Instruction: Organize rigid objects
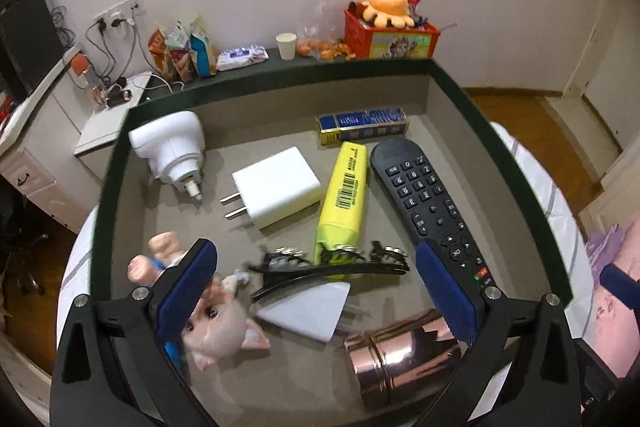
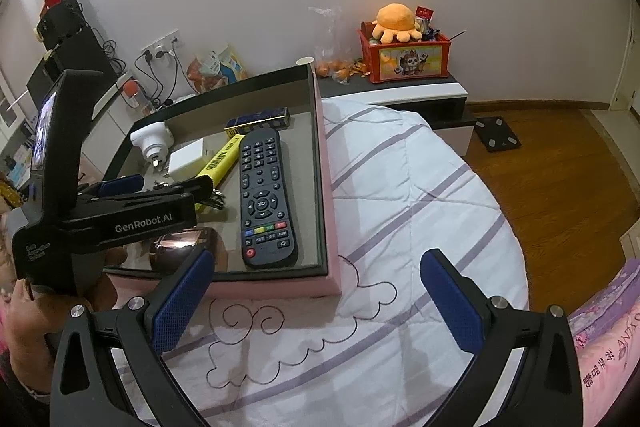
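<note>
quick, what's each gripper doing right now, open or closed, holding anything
Left gripper: open, empty, above the hair clip in the tray.
Right gripper: open, empty, over the bedsheet.

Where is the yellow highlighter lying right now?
In the left wrist view, the yellow highlighter lies mid-tray, between the white charger on its left and the black remote on its right.

Left claw (image 1: 316, 291): its finger (image 1: 188, 287) covers the middle of the pig figurine (image 1: 216, 327). Black hair clip (image 1: 332, 267) hides the yellow highlighter's (image 1: 344, 195) near tip. Copper canister (image 1: 400, 359) partly behind the other finger. Remote (image 1: 428, 195): key labels too small to read. In the right wrist view, the left claw's body hides the canister's (image 2: 188, 247) left part; the hand (image 2: 28, 327) is cut by the frame edge.
</note>
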### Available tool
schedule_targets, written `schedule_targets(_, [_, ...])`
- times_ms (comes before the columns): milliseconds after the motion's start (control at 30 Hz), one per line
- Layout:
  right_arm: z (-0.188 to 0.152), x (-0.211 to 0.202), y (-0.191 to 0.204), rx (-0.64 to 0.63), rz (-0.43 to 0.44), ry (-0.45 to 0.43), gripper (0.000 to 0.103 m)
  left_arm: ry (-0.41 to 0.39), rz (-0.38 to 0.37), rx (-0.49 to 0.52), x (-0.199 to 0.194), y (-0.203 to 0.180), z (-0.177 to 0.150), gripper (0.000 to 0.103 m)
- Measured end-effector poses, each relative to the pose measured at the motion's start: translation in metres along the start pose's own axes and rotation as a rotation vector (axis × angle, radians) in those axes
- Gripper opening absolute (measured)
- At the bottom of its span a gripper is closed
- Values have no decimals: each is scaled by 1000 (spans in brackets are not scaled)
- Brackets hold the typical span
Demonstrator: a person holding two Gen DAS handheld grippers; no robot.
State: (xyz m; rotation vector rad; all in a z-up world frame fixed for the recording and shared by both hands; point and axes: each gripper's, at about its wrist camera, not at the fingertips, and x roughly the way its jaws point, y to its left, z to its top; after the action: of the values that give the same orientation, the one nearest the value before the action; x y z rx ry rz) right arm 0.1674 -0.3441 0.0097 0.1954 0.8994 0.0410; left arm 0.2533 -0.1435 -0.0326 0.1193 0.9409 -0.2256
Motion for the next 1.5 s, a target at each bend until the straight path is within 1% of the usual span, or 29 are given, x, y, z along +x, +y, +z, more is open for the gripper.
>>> schedule_targets(100, [-2,-10,4,-5,0,-10,103,-45,3,-19,-23,5,-5,101])
schedule_targets(167, [-4,-20,8,-10,0,-23,103,-93,11,-24,-45,7,-11,102])
schedule_targets(233, [-7,-32,14,-17,3,-41,103,-143,31,-33,-70,11,-21,102])
schedule_targets(333, [-12,-50,26,-37,11,-64,103,-180,49,-51,-100,18,-37,103])
schedule_targets(500, [-28,-85,55,-80,41,-107,103,-201,85,-86,-149,27,-76,103])
schedule_targets(700, [-54,-134,89,-141,59,-165,103,-241,106,-113,-207,30,-129,103])
schedule_targets(833, [-73,-157,100,-152,65,-187,103,-269,111,-129,-241,34,-157,103])
schedule_targets(967, [-90,-172,104,-158,50,-195,103,-283,111,-146,-261,35,-174,103])
schedule_targets(1033, [-96,-178,104,-156,47,-199,103,-282,124,-159,-269,35,-182,103])
schedule_targets(1100, [-101,-184,104,-155,39,-206,103,-268,139,-172,-271,35,-185,103])
schedule_targets(1200, [-105,-190,103,-154,29,-215,103,-276,132,-182,-276,36,-193,103])
schedule_targets(1500, [-109,-196,109,-166,20,-223,103,-305,152,-165,-283,29,-195,103])
